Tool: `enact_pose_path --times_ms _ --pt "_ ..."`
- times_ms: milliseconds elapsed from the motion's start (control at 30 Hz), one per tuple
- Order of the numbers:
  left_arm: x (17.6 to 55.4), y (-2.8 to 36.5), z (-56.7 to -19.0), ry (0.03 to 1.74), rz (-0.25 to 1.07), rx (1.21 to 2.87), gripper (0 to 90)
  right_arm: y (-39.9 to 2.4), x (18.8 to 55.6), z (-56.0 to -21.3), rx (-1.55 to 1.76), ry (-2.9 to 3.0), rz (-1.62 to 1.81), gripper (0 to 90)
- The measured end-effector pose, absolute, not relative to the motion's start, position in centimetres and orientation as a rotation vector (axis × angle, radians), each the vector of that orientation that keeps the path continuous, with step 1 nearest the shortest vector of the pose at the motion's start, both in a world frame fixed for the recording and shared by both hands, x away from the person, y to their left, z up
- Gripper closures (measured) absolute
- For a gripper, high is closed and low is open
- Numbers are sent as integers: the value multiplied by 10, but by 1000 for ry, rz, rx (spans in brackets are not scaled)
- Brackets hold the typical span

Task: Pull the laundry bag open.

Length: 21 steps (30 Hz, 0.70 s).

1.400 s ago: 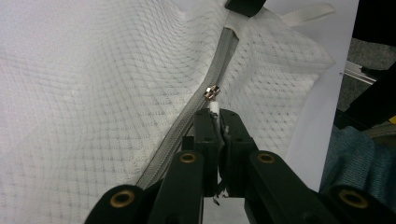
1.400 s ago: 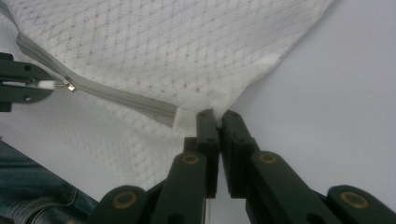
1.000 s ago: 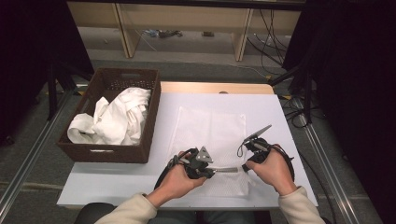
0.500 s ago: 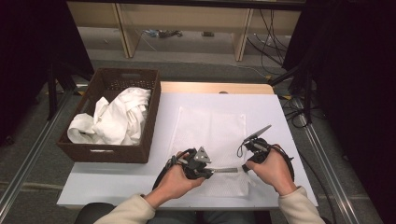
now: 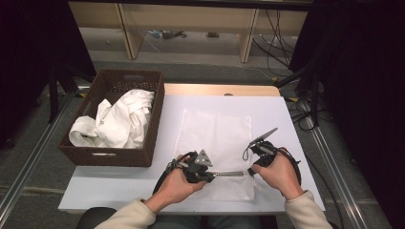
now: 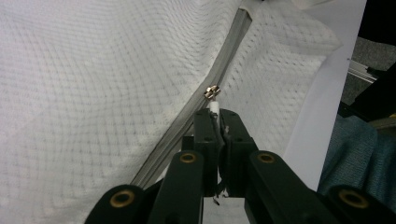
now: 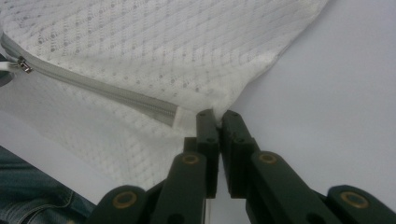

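Mesh laundry bag (image 5: 215, 143), bench's near edge: left gripper (image 6: 216, 114) clamps zipper pull (image 6: 213, 105); right gripper (image 7: 218, 116) pinches bag's edge. Unzipping under way; next, a steady pull along the zipper.

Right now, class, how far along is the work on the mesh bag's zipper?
Done: mesh bag lies flat. In hand: left claw pinches the zipper pull; right claw clamps the bag's edge at the zipper's end. Left: sliding the pull; white laundry is in the basket.

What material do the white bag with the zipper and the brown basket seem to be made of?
The white bag looks like a matte woven mesh fabric: a fine diamond grid with small holes shows. Its zipper slider seems metal, as it glints. The brown basket looks like woven wicker or rattan, or possibly plastic imitation.
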<state>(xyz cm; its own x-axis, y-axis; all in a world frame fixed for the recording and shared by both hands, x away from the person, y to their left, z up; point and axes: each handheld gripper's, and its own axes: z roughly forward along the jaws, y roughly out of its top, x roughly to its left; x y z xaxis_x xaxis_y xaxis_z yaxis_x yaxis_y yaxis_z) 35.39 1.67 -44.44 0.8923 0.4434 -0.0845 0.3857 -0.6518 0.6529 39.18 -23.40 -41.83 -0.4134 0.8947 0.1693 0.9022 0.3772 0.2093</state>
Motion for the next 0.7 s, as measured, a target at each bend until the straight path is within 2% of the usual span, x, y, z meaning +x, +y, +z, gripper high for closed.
enact_pose_path --times_ms 700 --pt "352 35 -445 631 106 2355 859 -234 393 -421 -1680 -2596 -403 872"
